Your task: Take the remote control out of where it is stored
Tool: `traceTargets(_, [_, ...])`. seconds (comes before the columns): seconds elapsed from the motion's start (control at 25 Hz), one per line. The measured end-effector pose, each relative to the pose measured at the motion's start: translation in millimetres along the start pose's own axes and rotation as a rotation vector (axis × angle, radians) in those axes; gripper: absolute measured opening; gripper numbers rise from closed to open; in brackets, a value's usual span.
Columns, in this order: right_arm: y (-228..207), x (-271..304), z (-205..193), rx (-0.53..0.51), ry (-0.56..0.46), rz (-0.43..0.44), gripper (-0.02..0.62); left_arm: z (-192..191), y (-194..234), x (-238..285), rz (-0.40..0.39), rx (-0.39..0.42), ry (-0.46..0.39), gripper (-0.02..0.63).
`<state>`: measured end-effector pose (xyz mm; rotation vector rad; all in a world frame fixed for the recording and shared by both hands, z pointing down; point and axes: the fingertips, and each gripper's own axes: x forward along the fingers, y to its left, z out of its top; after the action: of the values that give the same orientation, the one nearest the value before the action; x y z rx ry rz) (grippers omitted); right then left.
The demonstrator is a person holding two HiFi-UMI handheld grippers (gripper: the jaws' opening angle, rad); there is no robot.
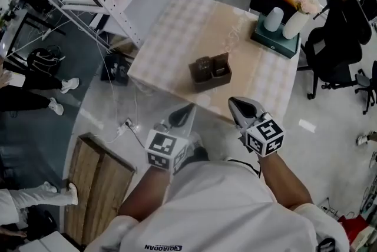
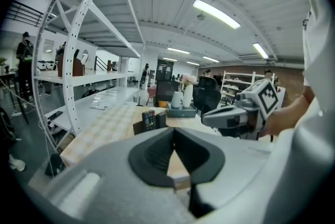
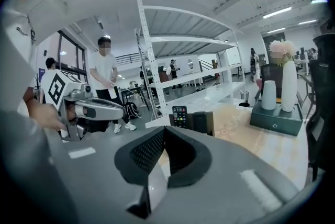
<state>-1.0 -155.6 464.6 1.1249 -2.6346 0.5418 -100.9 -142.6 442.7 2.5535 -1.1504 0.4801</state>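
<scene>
Remote control (image 2: 148, 120): upright in holder (image 1: 210, 72), ahead of both
Left hand-held gripper (image 2: 174, 131): jaws together, empty
Right hand-held gripper (image 3: 164, 130): jaws together, empty, about as near

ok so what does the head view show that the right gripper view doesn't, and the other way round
Only the head view: the wooden board and cables on the floor. Only the right gripper view: the buttons on the remote and the ceiling lights. Both: the table, the dark holder, the vase and the left gripper.
</scene>
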Motion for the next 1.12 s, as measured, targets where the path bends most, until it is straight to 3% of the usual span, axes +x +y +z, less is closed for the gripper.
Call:
traceTargets(0.6, [-40,58,1,-0.016,0.034,-0.201,0.006,0,57,19,-0.101,0.067,0.028,0.003])
traceTargets(0.88, [-62,86,-11,-0.041,0.085,-0.258,0.044,-5,64,27,-0.111,0.061,0.035,0.003])
traceTargets(1.12, [-80,104,-23,-0.055,0.138,-0.266,0.086,-14,70,31,-0.062,0.031,0.047,0.003])
